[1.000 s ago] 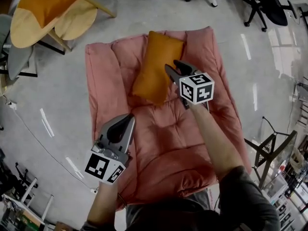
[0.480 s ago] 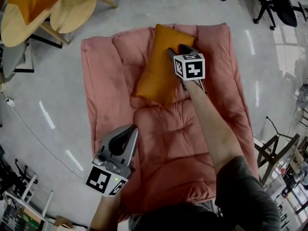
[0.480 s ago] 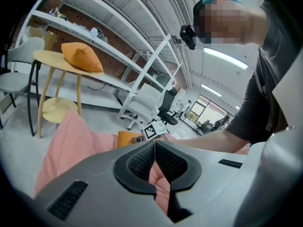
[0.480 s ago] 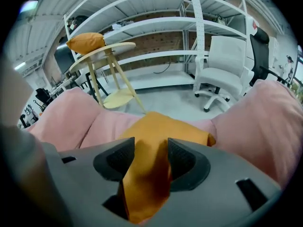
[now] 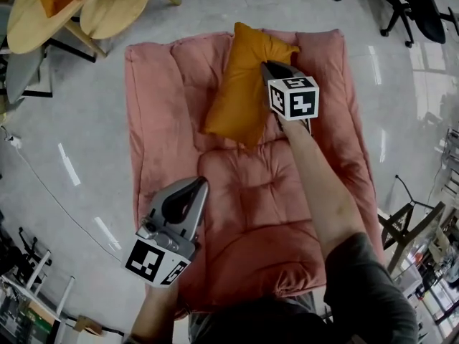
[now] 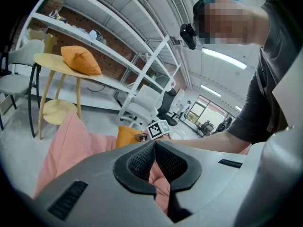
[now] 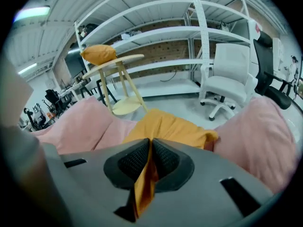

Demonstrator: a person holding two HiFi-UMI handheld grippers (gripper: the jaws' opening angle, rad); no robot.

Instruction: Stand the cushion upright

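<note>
An orange cushion lies on a pink quilted mat on the floor, its far right corner bunched up. My right gripper is at the cushion's right edge. In the right gripper view its jaws are closing, and a fold of the cushion is pinched between the pads. My left gripper hovers over the mat's near left part, away from the cushion. Its jaws are shut with nothing in them. The cushion shows small beyond them.
A round yellow side table with a second orange cushion stands off the mat's far left corner. Office chairs stand at the far right, a white chair and shelving beyond the mat, and a black stand at right.
My right gripper has moved down to the cushion's right edge and closed on its fabric. The cushion's far corner is now bunched up. The left gripper has hardly moved.
</note>
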